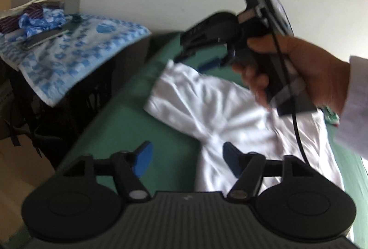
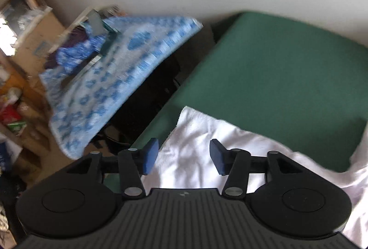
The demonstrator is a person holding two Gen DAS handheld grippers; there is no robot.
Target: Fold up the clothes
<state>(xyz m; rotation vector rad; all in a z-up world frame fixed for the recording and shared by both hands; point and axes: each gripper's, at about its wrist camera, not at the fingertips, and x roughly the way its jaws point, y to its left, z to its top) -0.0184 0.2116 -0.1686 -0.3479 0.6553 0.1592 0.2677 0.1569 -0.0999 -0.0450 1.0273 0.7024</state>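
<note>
Hovering over the white garment (image 1: 230,108) spread on the green table (image 1: 138,125), I hold my left gripper (image 1: 187,159) and right gripper (image 2: 184,156) parted, empty. Between folds, I judge; next calls for pinching an edge.

No readable text, label, brand or number anywhere in either of my wrist views. Small pale mark on the ribbed black body of my left gripper (image 1: 186,165), too tiny to make out. Same kind of mark on my right gripper (image 2: 184,157), also unreadable. Boxes and packets on the shelves (image 2: 16,115) at left are blurred, print illegible.
</note>
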